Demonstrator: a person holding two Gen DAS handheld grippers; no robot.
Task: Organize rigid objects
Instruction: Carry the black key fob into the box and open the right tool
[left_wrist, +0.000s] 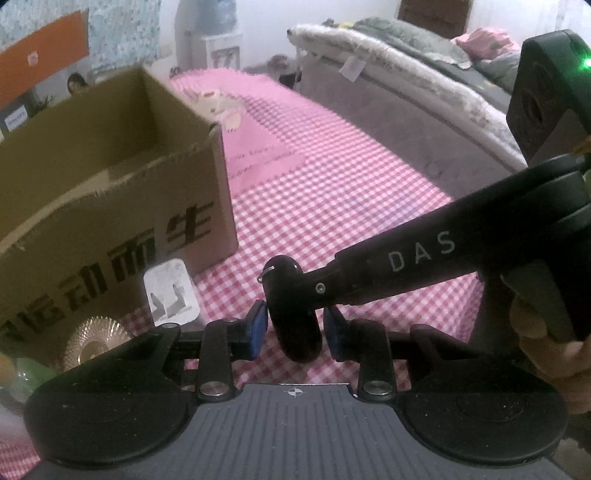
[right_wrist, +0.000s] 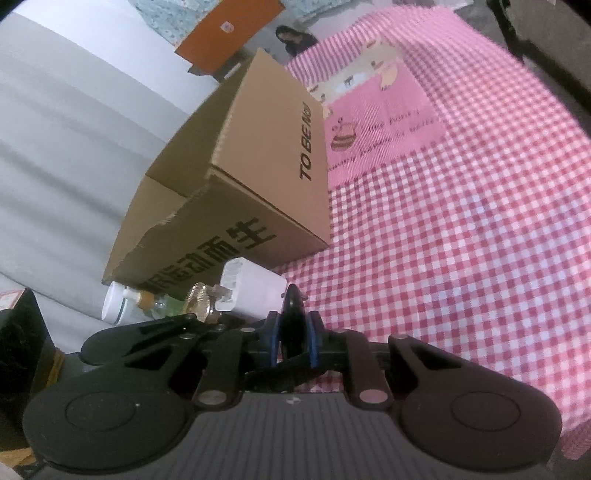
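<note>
A black oval key fob (left_wrist: 293, 314) with a small metal ring hangs between the blue pads of my left gripper (left_wrist: 295, 328), which stands open around it with gaps on both sides. My right gripper (right_wrist: 291, 341) is shut on the same black fob (right_wrist: 291, 321); its arm (left_wrist: 424, 254) reaches in from the right in the left wrist view. An open cardboard box (left_wrist: 110, 177) stands on the pink checked cloth (left_wrist: 332, 184), left of both grippers; it also shows in the right wrist view (right_wrist: 240, 177).
A white charger plug (left_wrist: 170, 291) (right_wrist: 255, 291), a gold ridged disc (left_wrist: 96, 343) and a clear pump bottle (right_wrist: 140, 302) lie against the box front. A bed (left_wrist: 388, 85) borders the cloth on the far right. A black box (right_wrist: 22, 350) sits at the left.
</note>
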